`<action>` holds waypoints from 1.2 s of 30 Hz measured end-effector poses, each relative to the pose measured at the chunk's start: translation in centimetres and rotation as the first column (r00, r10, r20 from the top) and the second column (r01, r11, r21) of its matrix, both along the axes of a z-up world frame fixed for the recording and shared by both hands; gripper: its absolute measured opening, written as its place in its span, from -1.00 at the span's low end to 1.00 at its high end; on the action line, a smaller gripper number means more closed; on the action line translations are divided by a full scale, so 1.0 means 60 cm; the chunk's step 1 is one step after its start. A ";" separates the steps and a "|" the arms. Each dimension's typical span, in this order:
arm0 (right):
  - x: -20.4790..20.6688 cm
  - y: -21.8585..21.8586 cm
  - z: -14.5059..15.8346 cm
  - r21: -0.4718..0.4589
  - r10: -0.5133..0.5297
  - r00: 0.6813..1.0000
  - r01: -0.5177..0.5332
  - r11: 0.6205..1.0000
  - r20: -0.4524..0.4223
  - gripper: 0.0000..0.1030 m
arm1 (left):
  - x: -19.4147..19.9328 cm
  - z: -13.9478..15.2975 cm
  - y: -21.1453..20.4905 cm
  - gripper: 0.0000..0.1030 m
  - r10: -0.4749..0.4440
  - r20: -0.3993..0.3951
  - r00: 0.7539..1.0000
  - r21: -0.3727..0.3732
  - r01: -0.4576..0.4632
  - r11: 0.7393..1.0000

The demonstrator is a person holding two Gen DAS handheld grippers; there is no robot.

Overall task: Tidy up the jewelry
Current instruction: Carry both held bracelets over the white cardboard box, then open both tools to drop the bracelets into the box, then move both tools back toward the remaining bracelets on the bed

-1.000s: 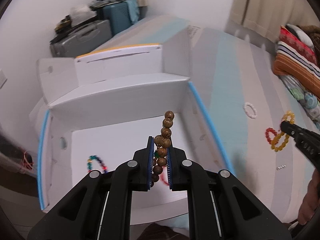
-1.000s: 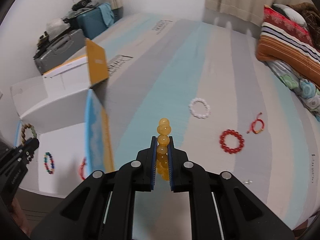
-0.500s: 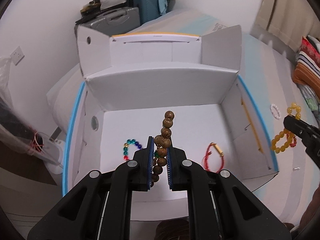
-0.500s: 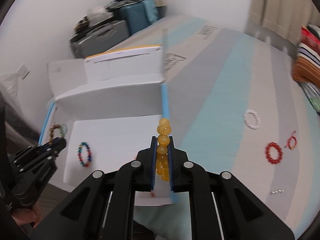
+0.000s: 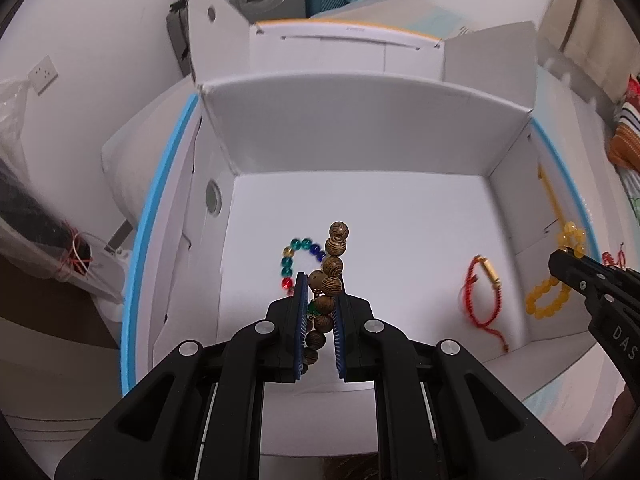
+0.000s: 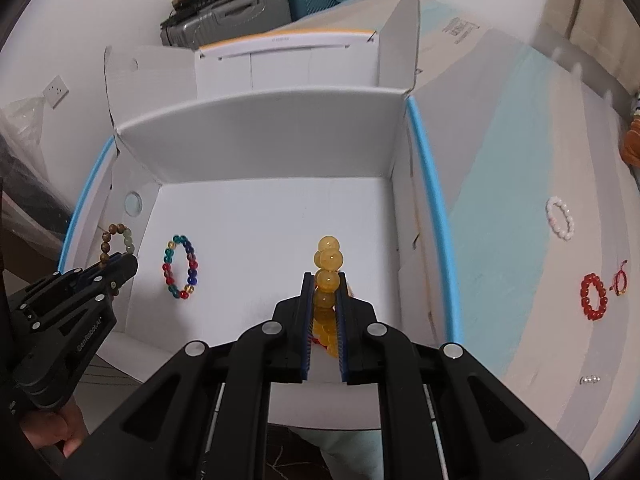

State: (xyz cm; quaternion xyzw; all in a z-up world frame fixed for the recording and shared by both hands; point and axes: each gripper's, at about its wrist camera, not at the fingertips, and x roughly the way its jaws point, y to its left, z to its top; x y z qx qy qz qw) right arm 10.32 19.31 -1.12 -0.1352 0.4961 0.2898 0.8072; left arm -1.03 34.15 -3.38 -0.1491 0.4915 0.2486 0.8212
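Two bracelets were in hand over the open white box (image 5: 360, 136). Left gripper (image 5: 320, 312) had its jaws pinched on the wooden bead bracelet (image 5: 332, 268); right gripper (image 6: 325, 312) clamped the yellow bead bracelet (image 6: 328, 264). Both pointed steeply down into the box, likely for release. Multicolour bracelet (image 6: 180, 266) lay far left on the box floor, red cord bracelet (image 5: 482, 300) to the right. White bracelet (image 6: 560, 218) and red bead bracelet (image 6: 594, 296) remained on the bed (image 6: 500, 240), right, outside the box.

A striped bed (image 6: 500, 208) carried an open white box (image 6: 260, 140), a white bracelet (image 6: 560, 218), a red bead bracelet (image 6: 594, 297) and a red cord bracelet (image 6: 620, 280).
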 end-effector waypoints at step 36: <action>-0.039 0.027 0.002 0.035 0.091 0.994 -0.093 0.995 0.052 0.50 | -0.016 0.015 -0.007 0.52 0.023 0.035 0.999 0.087 -0.026 0.996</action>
